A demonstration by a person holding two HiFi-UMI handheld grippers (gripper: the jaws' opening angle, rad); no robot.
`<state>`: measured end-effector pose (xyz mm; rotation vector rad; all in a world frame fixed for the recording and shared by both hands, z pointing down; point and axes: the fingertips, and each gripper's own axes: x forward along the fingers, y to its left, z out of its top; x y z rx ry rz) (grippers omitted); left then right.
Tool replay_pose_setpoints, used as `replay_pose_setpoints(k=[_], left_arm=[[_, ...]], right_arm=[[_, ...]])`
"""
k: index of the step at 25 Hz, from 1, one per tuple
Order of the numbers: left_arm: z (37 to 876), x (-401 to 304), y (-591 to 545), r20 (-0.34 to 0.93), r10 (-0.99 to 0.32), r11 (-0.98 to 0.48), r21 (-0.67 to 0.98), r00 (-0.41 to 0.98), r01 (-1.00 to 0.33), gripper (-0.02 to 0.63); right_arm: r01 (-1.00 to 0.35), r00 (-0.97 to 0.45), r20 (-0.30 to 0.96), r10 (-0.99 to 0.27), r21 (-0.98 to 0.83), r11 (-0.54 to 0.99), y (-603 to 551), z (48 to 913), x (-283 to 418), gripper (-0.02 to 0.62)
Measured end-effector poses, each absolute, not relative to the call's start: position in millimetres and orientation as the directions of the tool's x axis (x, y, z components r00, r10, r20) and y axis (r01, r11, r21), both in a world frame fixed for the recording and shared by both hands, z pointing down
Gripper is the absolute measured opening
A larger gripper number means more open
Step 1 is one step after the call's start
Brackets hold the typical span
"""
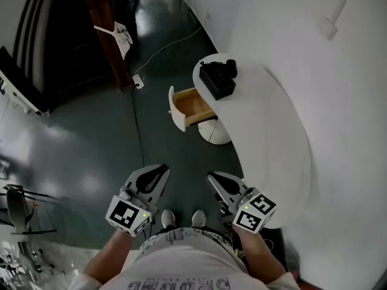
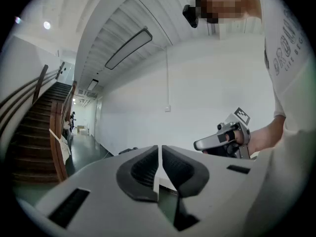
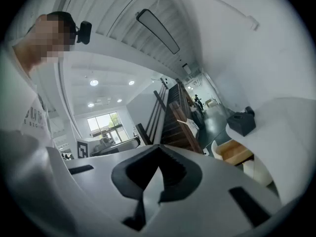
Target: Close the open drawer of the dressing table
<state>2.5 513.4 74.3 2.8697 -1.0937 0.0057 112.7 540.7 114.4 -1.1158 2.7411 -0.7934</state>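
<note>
While the grey left gripper and right gripper hang closed and empty, an off-centre shove may jam the open white wood-lined drawer.

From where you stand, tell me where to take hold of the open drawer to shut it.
Take the drawer by its white curved front panel, coming from the side opposite the dressing table. That panel sticks out farthest and faces away from the table. No handle shows, so pressing flat on its face probably works best.
</note>
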Motion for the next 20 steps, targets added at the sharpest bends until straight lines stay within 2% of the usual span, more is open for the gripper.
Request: replay_pose_setpoints(k=[20], left_arm=[[76.0,0.9,505.7,0.035,-0.670,-0.739,0.064,0.742,-0.671,0.040]], right_arm=[[-0.609,-0.745,0.110,-0.658,-0.513,0.604,530.7,116.4,106.2,0.008]])
